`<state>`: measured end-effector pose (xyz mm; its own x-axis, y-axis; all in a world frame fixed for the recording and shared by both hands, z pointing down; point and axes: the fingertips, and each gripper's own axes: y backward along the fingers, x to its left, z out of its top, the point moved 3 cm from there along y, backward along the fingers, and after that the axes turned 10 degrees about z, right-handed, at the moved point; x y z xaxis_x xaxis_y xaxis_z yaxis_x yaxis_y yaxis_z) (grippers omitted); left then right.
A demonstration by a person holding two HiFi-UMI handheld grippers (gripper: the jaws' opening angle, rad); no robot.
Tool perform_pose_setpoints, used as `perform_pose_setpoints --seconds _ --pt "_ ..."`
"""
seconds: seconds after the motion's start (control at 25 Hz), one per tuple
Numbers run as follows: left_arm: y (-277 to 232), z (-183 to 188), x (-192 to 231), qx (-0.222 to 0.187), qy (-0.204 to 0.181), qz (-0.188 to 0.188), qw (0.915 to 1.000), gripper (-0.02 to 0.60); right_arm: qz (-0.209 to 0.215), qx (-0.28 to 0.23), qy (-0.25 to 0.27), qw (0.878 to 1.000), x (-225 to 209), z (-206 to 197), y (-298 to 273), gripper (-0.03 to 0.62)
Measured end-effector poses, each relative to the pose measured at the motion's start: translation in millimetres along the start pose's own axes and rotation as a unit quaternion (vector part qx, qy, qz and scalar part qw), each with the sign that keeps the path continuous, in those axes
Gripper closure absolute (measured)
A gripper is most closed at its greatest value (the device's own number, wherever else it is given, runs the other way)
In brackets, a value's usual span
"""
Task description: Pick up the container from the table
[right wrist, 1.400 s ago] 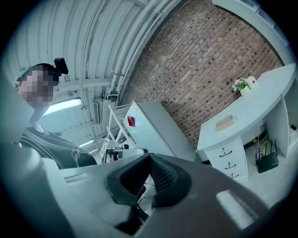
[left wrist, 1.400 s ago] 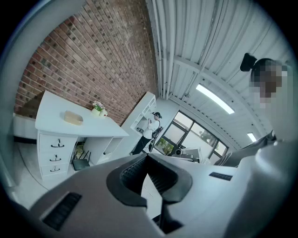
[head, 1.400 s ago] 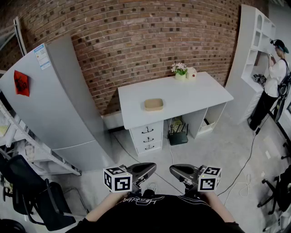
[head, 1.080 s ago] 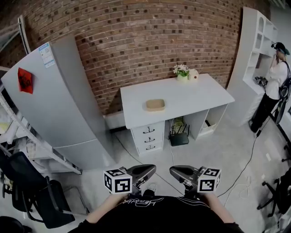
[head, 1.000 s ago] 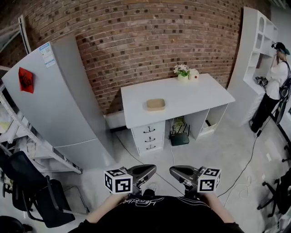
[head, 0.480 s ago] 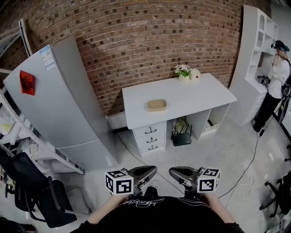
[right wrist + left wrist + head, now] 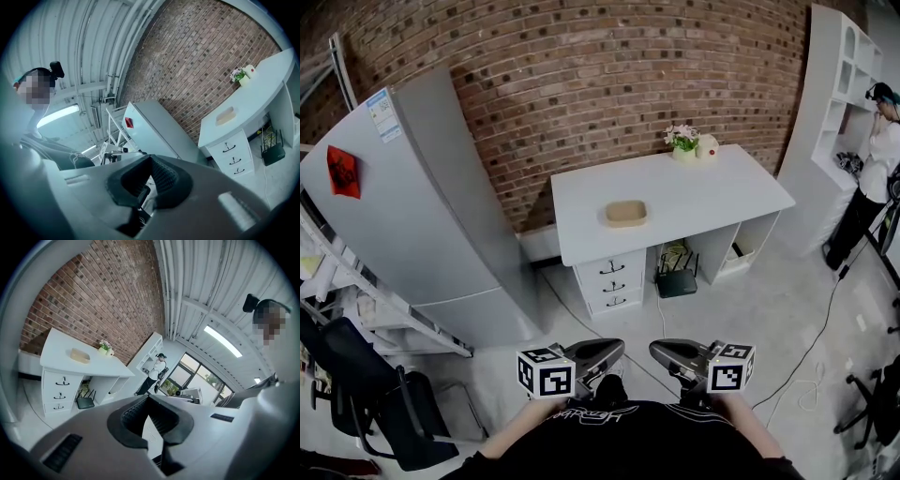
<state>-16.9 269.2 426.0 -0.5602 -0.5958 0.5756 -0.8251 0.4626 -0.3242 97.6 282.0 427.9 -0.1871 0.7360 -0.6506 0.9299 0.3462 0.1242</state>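
Note:
The container (image 7: 625, 213), a shallow tan tray, lies on the white table (image 7: 712, 197) against the brick wall, far ahead of me. It also shows small in the left gripper view as the container (image 7: 79, 355) and in the right gripper view as the container (image 7: 226, 115). My left gripper (image 7: 614, 349) and right gripper (image 7: 659, 351) hang side by side close to my body, well short of the table. In both gripper views the jaws meet at the tips with nothing between them: left gripper (image 7: 149, 397), right gripper (image 7: 150, 157).
A grey fridge (image 7: 412, 206) stands left of the table. A flower pot (image 7: 682, 141) sits at the table's back. Drawers (image 7: 605, 281) and a black router (image 7: 677, 282) are beneath. A person (image 7: 874, 155) stands at white shelves on the right. A black chair (image 7: 356, 380) is near left.
The view has shifted a little and the table has drifted slightly right and looks a bit nearer. Both grippers keep the same pose in front of my body, still shut.

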Motion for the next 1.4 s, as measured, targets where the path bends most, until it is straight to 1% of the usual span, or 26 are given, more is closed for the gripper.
perform_pose_setpoints --seconds 0.2,0.36,0.6,0.76,1.0,1.16,1.28,1.4 --pt "-16.0 15.4 27.8 0.011 0.012 -0.001 0.9999 0.577 -0.004 -0.006 -0.014 1.000 -29.1 12.2 -12.1 0.591" --pt "-32.3 36.1 55.3 0.025 0.019 -0.011 0.9994 0.577 -0.015 -0.019 -0.030 0.999 -58.2 29.2 -28.9 0.591" --pt "-52.0 86.4 101.0 0.031 0.020 -0.011 0.9993 0.577 -0.025 -0.025 -0.036 0.999 -100.7 68.5 -61.5 0.591" --pt "-62.1 116.8 133.9 0.034 0.026 -0.014 0.9990 0.577 -0.033 -0.024 -0.037 0.998 -129.6 92.4 -85.7 0.591" --pt "-73.7 163.3 185.2 0.029 0.033 -0.019 0.9989 0.577 -0.042 -0.011 -0.029 0.999 -171.3 124.5 -126.9 0.591" --pt "-77.6 188.4 216.9 0.024 0.038 -0.025 0.9987 0.577 -0.051 -0.006 -0.017 0.999 -189.6 143.6 -151.0 0.591" --pt "-78.4 203.6 233.1 0.016 0.039 -0.028 0.9987 0.577 -0.063 -0.009 -0.010 0.998 -199.4 155.5 -159.4 0.591" --pt "-81.5 214.1 239.6 0.009 0.041 -0.035 0.9985 0.577 -0.069 -0.019 -0.008 0.997 -204.4 165.7 -161.5 0.591"
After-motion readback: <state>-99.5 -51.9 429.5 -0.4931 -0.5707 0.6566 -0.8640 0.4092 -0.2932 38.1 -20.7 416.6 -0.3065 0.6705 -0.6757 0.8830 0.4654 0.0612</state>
